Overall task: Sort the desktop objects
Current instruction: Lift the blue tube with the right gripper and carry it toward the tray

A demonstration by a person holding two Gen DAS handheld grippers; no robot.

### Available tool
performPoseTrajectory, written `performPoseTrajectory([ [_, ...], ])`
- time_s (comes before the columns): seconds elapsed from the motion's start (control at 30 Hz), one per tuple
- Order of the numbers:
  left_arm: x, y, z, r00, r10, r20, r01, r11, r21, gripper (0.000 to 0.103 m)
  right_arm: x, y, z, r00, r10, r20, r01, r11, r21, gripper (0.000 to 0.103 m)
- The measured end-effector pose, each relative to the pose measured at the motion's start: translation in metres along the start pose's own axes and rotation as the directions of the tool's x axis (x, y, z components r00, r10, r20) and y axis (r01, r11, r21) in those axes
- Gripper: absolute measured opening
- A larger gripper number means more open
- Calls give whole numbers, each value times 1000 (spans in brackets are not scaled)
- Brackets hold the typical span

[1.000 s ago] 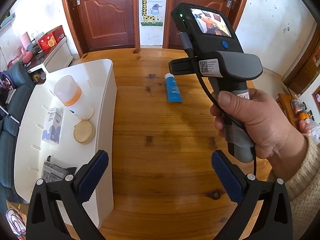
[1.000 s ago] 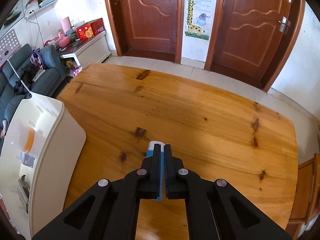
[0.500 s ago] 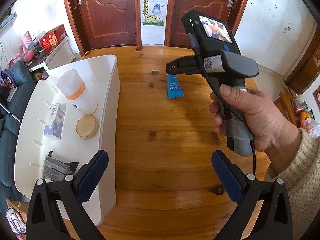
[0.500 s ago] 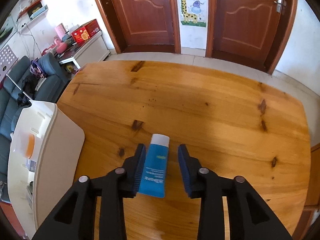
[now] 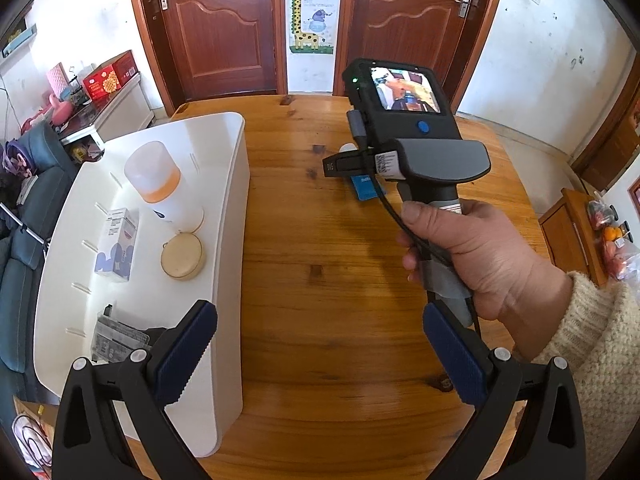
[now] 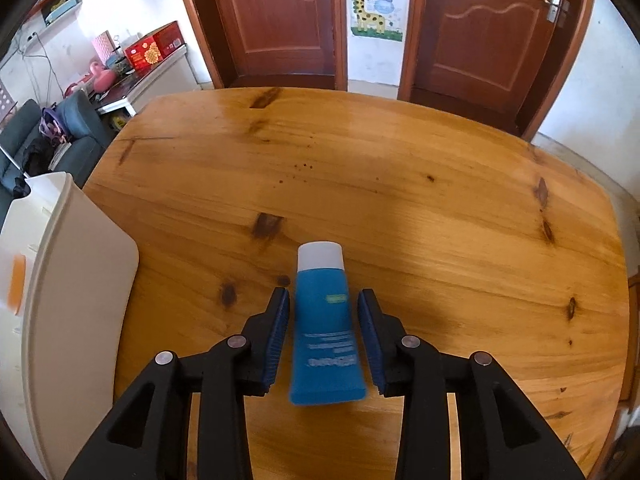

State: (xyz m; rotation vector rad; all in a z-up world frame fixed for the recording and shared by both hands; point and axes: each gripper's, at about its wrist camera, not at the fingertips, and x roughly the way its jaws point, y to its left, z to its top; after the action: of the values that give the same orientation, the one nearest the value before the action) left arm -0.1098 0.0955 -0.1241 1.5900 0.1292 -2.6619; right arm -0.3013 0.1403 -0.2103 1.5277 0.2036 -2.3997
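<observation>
A blue tube with a white cap (image 6: 325, 328) lies on the wooden table (image 6: 400, 208). My right gripper (image 6: 323, 312) is open, with one finger on each side of the tube, apart from it. In the left wrist view the tube (image 5: 366, 188) is mostly hidden behind the right gripper's body. My left gripper (image 5: 320, 352) is open and empty above the near table, next to a white organizer tray (image 5: 232, 216).
The tray holds a white and orange bottle (image 5: 160, 184), a small carton (image 5: 116, 244), a round wooden disc (image 5: 183, 257) and a clear packet (image 5: 116, 340). Its end also shows in the right wrist view (image 6: 72, 280). Doors and a sofa lie beyond the table.
My right gripper has opened from shut to open around the blue tube. The view has drawn back a little, and the tube lies on the table between the fingers.
</observation>
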Motion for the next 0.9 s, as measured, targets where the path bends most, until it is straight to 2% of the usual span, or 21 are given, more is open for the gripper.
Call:
performPoseTrajectory([
  [0.17, 1, 2, 0, 1000, 1, -6, -1, 1000, -3, 103, 1, 6, -2, 999, -40, 10, 40, 999, -23, 35],
  [0.3, 1, 2, 0, 1000, 0, -7, 0, 1000, -1, 103, 1, 7, -3, 998, -63, 20, 63, 997, -32, 28],
  [0.63, 0, 4, 0, 1000, 1, -4, -1, 1000, 0, 103, -1, 3, -6, 999, -50, 20, 51, 998, -32, 28],
  [0.9, -7, 6, -1, 1000, -3, 0, 3, 1000, 6, 103, -20, 8, -14, 998, -42, 45, 44, 997, -58, 28],
])
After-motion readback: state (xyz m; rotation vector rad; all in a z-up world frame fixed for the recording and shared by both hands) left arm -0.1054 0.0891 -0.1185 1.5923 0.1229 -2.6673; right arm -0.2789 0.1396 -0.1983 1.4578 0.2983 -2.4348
